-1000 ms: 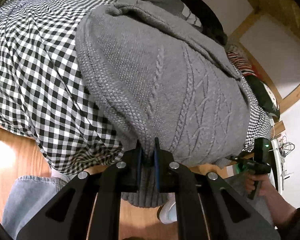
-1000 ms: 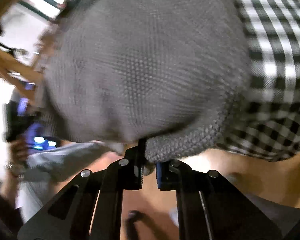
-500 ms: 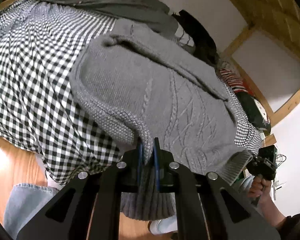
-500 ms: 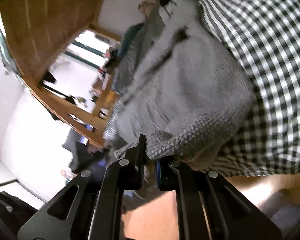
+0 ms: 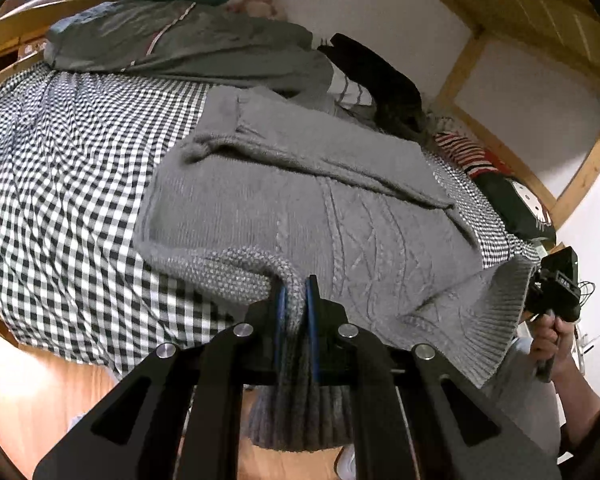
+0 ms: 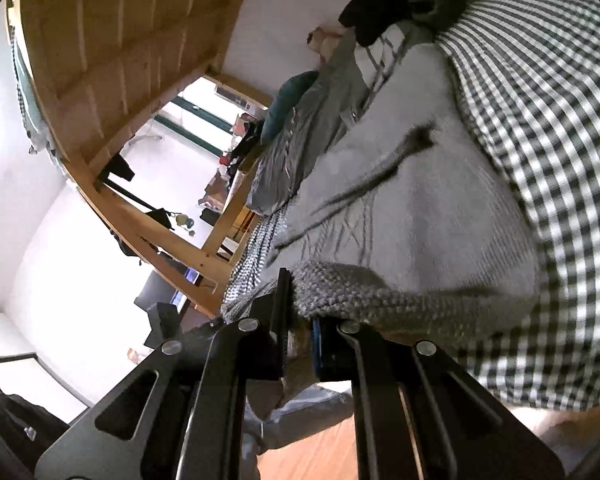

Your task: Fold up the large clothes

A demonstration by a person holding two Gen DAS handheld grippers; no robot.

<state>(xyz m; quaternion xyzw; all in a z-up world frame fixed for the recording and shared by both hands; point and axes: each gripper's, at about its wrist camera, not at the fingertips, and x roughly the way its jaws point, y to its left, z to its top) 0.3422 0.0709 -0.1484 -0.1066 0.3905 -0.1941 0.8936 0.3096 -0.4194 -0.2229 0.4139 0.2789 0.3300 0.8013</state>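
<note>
The left tool [image 5: 296,300] is pinched on the ribbed hem of the grey cable-knit sweater [image 5: 340,216], with a bunch of hem hanging down between its blue-lined fingers [image 5: 279,316] and hiding the floor behind. The right tool [image 6: 298,320] likewise grips a thick knitted edge of the same sweater, though the fabric between its jaws is blurred and dark, so how deep the bite goes is hard to judge. In the left wrist view the right tool appears far off at the right edge, held in the person's right hand [image 5: 548,340], with the other hem corner drawn up to it. The sweater lies spread front-up on the black-and-white gingham bedspread [image 5: 60,184], one sleeve folded diagonally across its chest, its lower edge lifted off the bed's near side. Beyond it, toward the wall, lie a crumpled grey-green duvet [image 5: 188,44], a black garment [image 5: 380,84] and a red-and-white striped piece of clothing [image 5: 464,152], partly covered by each other. A light wooden bed frame [image 6: 100,40] rises overhead, and orange wooden floor [image 5: 32,392] shows below the bedspread's overhang.
</note>
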